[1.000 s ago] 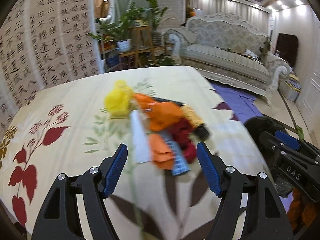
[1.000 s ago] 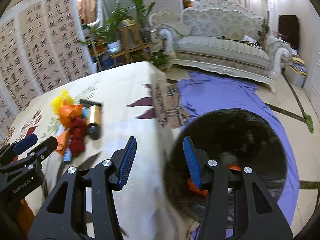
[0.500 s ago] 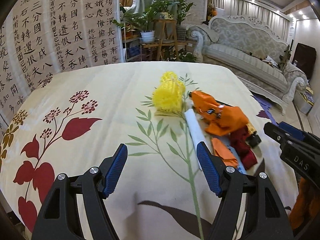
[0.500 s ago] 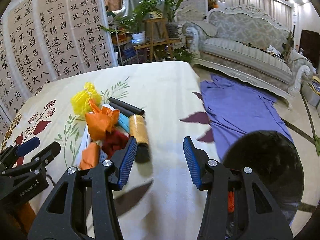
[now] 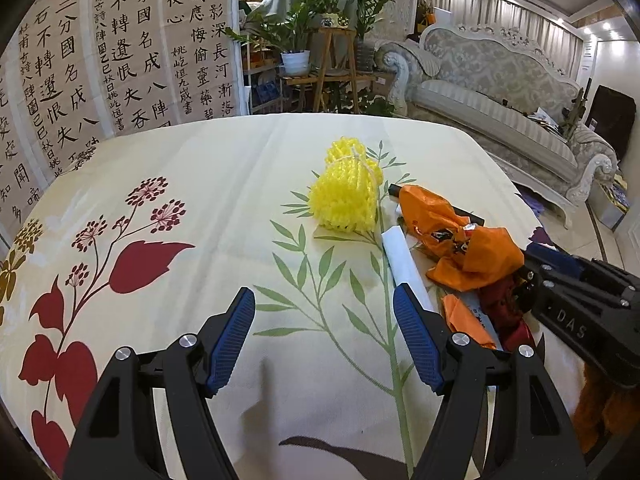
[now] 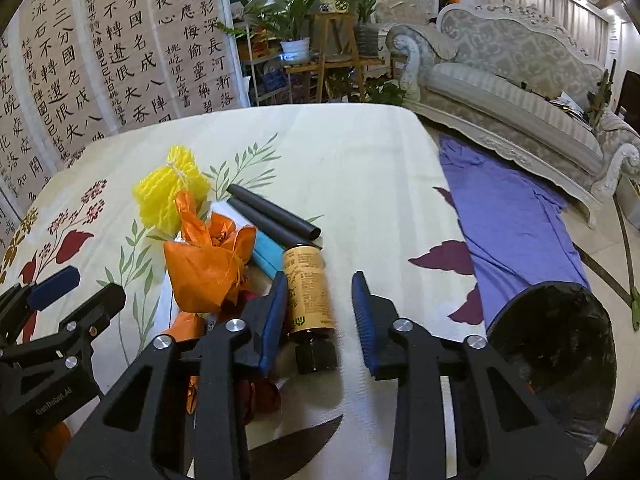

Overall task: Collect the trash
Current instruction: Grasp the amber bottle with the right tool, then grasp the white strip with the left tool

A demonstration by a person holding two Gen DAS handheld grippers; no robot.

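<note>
A trash pile lies on the flowered tablecloth [image 5: 200, 200]: a yellow foam net [image 5: 348, 196] [image 6: 168, 190], a crumpled orange bag [image 5: 452, 236] [image 6: 204, 268], a white paper roll [image 5: 404, 264], two black tubes [image 6: 276, 216] and a brown bottle with a tan label [image 6: 310, 292]. My right gripper [image 6: 320, 284] straddles the bottle and its jaws are closing. The left pad is at the label and a gap shows at the right pad. My left gripper [image 5: 322, 300] hangs open over bare cloth, left of the pile, with nothing between its fingers.
A black trash bin [image 6: 556, 344] stands on the floor off the table's right edge, beside a purple cloth [image 6: 508, 216]. Beyond the table are a pale sofa [image 5: 500, 92], a plant stand [image 5: 332, 68] and a calligraphy screen [image 5: 100, 60].
My right gripper swung left from above the bin to the pile and its jaws narrowed around the bottle. My left gripper slid left off the pile, still open.
</note>
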